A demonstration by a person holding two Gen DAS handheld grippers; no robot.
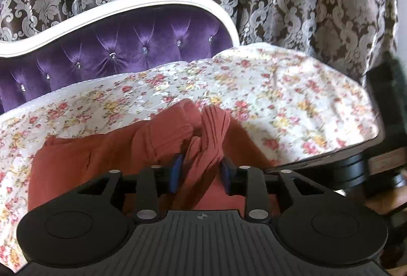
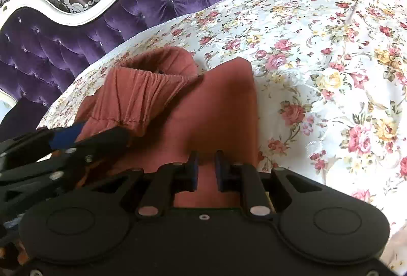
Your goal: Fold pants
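Left wrist view: rust pants (image 1: 106,156) lie on the floral bedspread (image 1: 292,97), waistband toward the purple headboard (image 1: 127,52). Left gripper (image 1: 202,166) pinches a gathered bunch of them. Right gripper (image 2: 206,169) clamps the near fabric edge. Bare bedspread spreads wide on the side away from the headboard.

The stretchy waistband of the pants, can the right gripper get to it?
Probably yes. The waistband lies bunched ahead-left of the right gripper, with only flat pants between; the left gripper crowds one side.
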